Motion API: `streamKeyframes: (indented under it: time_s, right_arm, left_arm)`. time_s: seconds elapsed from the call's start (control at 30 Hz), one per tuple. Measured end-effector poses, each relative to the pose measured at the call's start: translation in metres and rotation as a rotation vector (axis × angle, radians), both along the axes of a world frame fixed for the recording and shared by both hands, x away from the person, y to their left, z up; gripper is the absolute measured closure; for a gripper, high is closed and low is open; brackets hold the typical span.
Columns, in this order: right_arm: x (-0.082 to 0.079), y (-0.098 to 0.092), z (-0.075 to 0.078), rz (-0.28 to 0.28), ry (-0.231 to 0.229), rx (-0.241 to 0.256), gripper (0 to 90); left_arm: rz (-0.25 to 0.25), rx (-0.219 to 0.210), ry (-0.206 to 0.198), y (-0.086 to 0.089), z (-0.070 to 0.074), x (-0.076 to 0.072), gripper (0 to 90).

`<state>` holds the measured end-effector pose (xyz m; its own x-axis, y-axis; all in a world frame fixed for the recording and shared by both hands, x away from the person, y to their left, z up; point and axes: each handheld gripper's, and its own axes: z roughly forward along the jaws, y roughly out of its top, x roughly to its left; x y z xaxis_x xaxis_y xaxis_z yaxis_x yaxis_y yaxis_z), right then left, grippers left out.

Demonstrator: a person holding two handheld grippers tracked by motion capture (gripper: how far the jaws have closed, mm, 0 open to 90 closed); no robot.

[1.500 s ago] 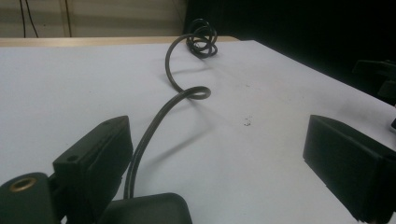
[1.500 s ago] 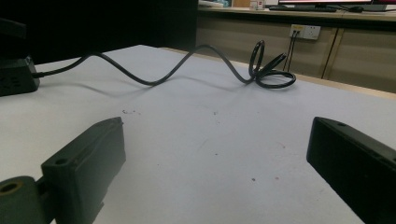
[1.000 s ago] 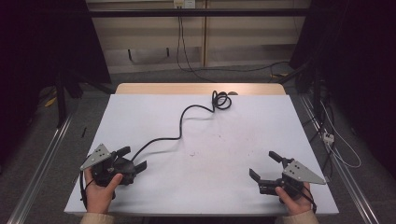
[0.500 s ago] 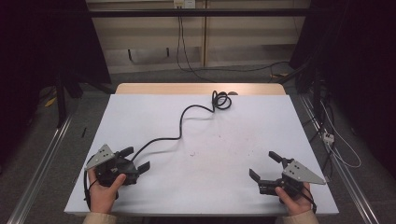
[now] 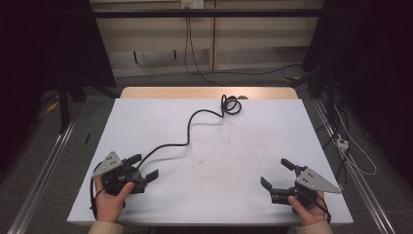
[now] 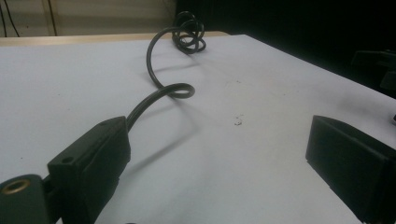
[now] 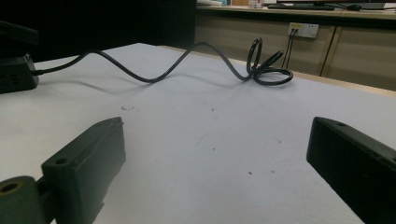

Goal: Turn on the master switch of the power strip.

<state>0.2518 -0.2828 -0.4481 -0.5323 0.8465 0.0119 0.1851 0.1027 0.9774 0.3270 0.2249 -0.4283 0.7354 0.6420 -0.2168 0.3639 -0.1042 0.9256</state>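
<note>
White paper covered the desk [image 5: 209,146], a cable [image 5: 195,124] snaking across. Your left gripper [image 5: 144,166] and right gripper [image 5: 276,173] rested near you, jaws apart, holding nothing.

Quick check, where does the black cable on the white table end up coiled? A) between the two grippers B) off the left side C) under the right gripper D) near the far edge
D: the black cable snakes away across the white table into a small coil by its far edge.

Left gripper [image 5: 143,167]: black body, blocky black jaws, brass-ringed hole at jaw base.
Right gripper [image 5: 275,173]: same black build.
Top plates: grey, three-cornered, small screws.
Cable [image 5: 195,122]: black, coiled at far end.
Sleeves [image 5: 104,228]: light beige cuffs.
</note>
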Motion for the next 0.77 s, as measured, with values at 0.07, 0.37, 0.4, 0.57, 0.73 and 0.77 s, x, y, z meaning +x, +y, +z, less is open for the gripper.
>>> streamKeyframes:
  time_s: [0.07,0.37,0.4,0.57,0.73,0.77]
  right_arm:
    - [0.0,0.0001,0.0001,0.001,-0.001,0.0,3.7]
    - [-0.0005,0.0005,0.0003,0.002,-0.001,-0.003,3.7]
    - [-0.0005,0.0005,0.0003,0.002,-0.001,-0.004,3.7]
    - [-0.0006,0.001,0.0002,0.003,0.0,-0.004,3.7]
    - [0.0,0.0014,-0.0001,0.005,0.002,-0.007,3.7]
    - [0.0001,0.0015,-0.0001,0.005,0.002,-0.008,3.7]
  left_arm:
    - [0.0,-0.005,0.001,-0.0002,-0.0007,-0.0001,6.1]
    - [0.004,-0.004,-0.008,0.0002,-0.0015,-0.0007,6.1]
    - [0.006,-0.006,-0.008,0.0,-0.0015,-0.0008,6.0]
    - [0.007,-0.002,-0.012,0.0006,-0.0013,-0.0008,6.0]
    - [0.012,-0.006,-0.021,0.0009,-0.0006,-0.001,6.0]
    - [0.015,-0.006,-0.023,0.0012,-0.0005,-0.001,6.0]
